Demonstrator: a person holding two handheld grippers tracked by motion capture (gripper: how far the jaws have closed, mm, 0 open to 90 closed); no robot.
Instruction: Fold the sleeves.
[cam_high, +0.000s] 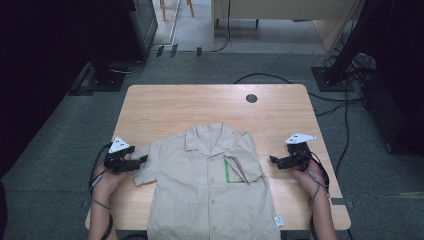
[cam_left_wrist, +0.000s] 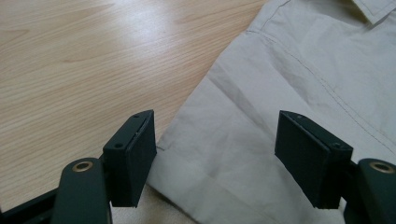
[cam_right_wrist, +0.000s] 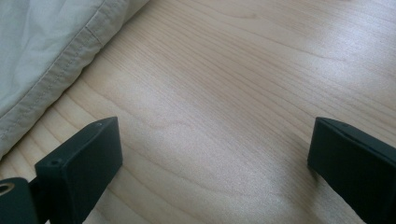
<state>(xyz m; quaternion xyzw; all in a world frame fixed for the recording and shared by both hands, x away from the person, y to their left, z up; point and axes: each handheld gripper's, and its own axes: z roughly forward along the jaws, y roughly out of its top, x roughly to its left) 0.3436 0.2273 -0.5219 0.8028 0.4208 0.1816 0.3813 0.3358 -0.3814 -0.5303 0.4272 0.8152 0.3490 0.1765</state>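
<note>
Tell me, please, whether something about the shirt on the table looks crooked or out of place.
Yes. The beige shirt lies flat, but its sleeve on the right of the high view is folded inward over the chest, near the green-edged pocket. The other sleeve lies spread out. The hem hangs over the near edge of the table.
</note>
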